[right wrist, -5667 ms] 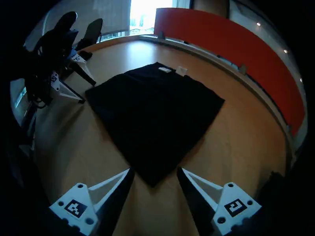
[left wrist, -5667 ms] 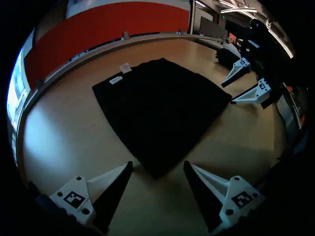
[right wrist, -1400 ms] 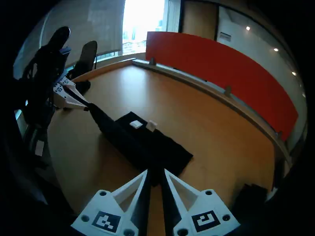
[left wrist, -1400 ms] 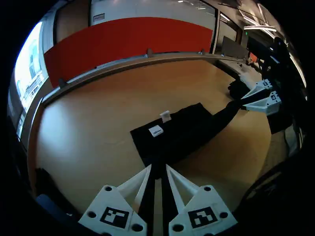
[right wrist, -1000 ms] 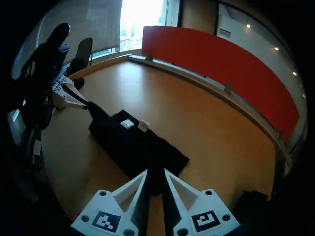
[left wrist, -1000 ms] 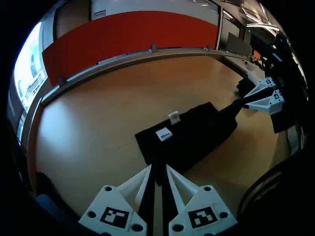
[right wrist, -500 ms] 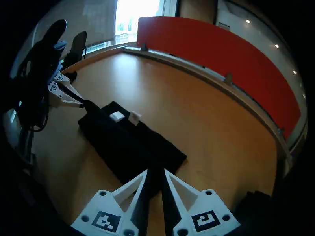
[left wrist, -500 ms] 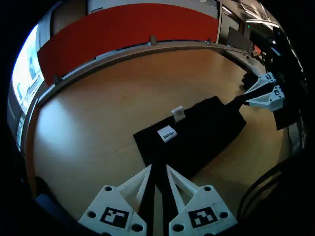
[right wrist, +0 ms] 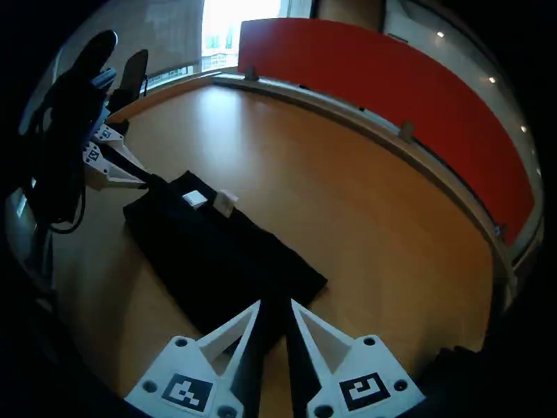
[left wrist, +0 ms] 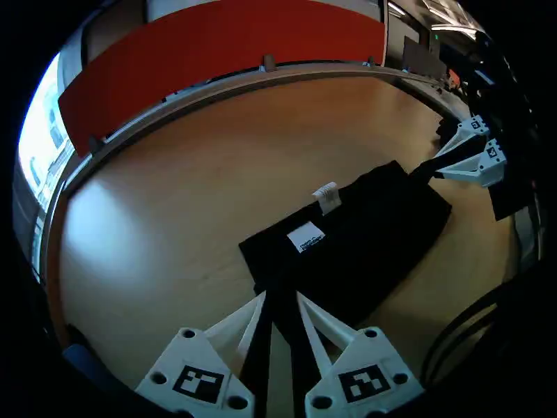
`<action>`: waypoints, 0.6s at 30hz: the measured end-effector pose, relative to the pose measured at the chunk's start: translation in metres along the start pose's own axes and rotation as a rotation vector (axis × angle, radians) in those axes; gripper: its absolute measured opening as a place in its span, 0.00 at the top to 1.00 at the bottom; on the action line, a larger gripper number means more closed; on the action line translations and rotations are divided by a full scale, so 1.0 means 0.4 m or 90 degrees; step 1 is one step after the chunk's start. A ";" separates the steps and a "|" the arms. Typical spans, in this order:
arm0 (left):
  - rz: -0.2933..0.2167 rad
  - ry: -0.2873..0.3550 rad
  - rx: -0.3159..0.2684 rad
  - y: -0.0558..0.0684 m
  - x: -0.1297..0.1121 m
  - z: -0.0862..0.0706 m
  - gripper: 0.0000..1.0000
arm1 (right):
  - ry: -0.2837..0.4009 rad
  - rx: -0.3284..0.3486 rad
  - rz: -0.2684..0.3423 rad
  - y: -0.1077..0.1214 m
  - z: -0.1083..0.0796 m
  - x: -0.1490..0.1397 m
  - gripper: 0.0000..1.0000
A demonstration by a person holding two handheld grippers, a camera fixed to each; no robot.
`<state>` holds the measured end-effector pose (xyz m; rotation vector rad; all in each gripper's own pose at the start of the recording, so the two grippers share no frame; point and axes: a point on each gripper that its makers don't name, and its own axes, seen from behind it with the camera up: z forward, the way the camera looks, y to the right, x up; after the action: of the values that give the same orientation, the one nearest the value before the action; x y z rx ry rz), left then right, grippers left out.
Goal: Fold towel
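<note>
A black towel lies folded into a long strip on the wooden table, with two white tags on its upper layer. My left gripper is shut on the strip's near corner in the left gripper view. The right gripper pinches the far corner there. In the right gripper view the towel stretches from my right gripper, shut on its near corner, to the left gripper at the far end.
The tabletop is bare wood around the towel. A red partition runs along the table's far edge. Dark office chairs and a window stand behind the left gripper in the right gripper view.
Both grippers closed on towel corners and carried them over, turning the flat spread towel into a strip. In the last second the strip has sunk and widened on the table.
</note>
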<state>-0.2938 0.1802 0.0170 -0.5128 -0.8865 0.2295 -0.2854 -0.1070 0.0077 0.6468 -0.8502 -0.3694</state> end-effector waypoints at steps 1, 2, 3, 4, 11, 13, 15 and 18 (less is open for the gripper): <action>0.000 0.000 0.002 -0.002 -0.001 0.005 0.82 | -0.001 0.000 0.003 0.001 0.003 -0.003 0.82; -0.001 0.000 0.004 -0.004 -0.003 0.009 0.80 | -0.003 0.000 0.005 0.002 0.006 -0.005 0.81; -0.001 0.000 0.005 -0.006 -0.004 0.013 0.77 | -0.003 -0.001 0.008 0.004 0.009 -0.007 0.80; -0.001 0.001 0.006 -0.008 -0.006 0.018 0.74 | -0.003 -0.003 0.011 0.007 0.013 -0.010 0.79; -0.003 -0.003 0.024 -0.027 -0.015 0.039 0.62 | -0.004 -0.007 0.043 0.020 0.034 -0.028 0.63; -0.003 -0.003 0.028 -0.030 -0.015 0.044 0.56 | -0.007 -0.011 0.045 0.026 0.038 -0.036 0.60; -0.001 -0.003 0.033 -0.035 -0.013 0.046 0.54 | -0.011 -0.015 0.045 0.031 0.042 -0.043 0.59; 0.002 -0.002 0.041 -0.045 -0.006 0.049 0.51 | -0.014 -0.021 0.045 0.039 0.046 -0.047 0.58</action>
<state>-0.3109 0.1703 0.0349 -0.4544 -0.8782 0.2613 -0.3107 -0.0921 0.0163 0.5814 -0.8844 -0.3266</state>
